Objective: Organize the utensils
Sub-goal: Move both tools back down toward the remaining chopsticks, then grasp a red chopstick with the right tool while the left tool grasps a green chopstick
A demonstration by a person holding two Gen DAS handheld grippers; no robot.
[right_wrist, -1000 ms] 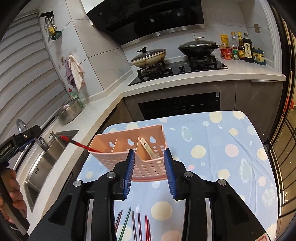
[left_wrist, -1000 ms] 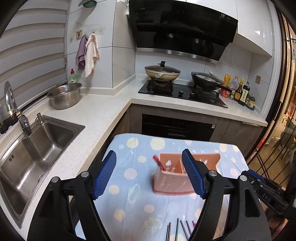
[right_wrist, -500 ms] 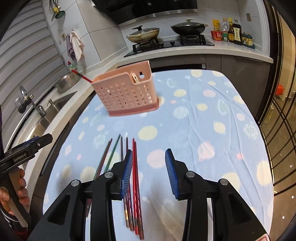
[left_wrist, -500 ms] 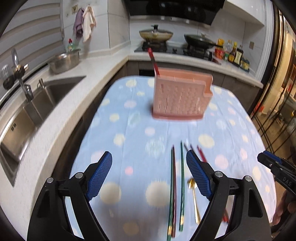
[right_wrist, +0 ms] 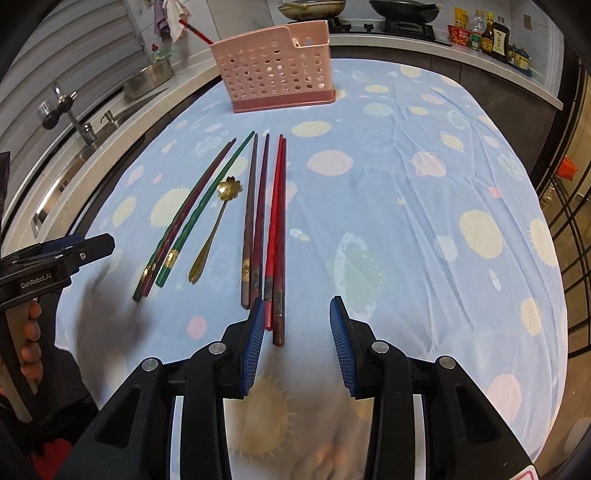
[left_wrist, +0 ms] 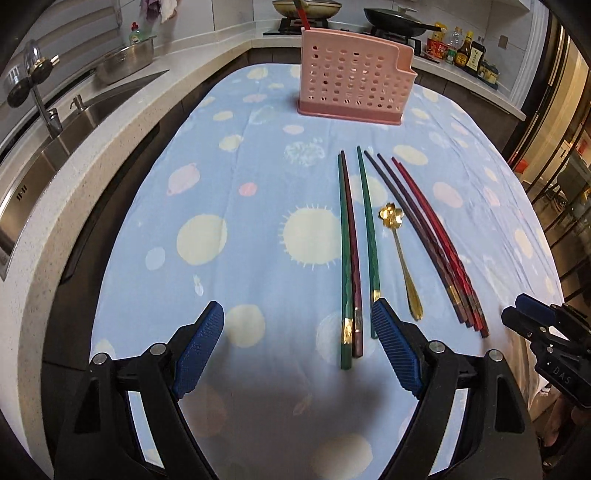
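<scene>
A pink perforated utensil holder stands at the table's far end, with a red chopstick sticking out of it; it also shows in the right wrist view. Several chopsticks lie side by side on the blue cloth: green and maroon ones, dark purple and red ones. A gold flower-bowl spoon lies between them. My left gripper is open, low over the near ends of the green chopsticks. My right gripper is open by the red chopsticks' near ends.
The table carries a blue cloth with planet prints. A counter with a steel sink and a metal bowl runs along the left. A stove with pans and sauce bottles stand behind.
Both grippers have drawn back from the pink holder and dropped low toward the table's near end. The chopsticks and spoon now lie right in front of the fingers.
</scene>
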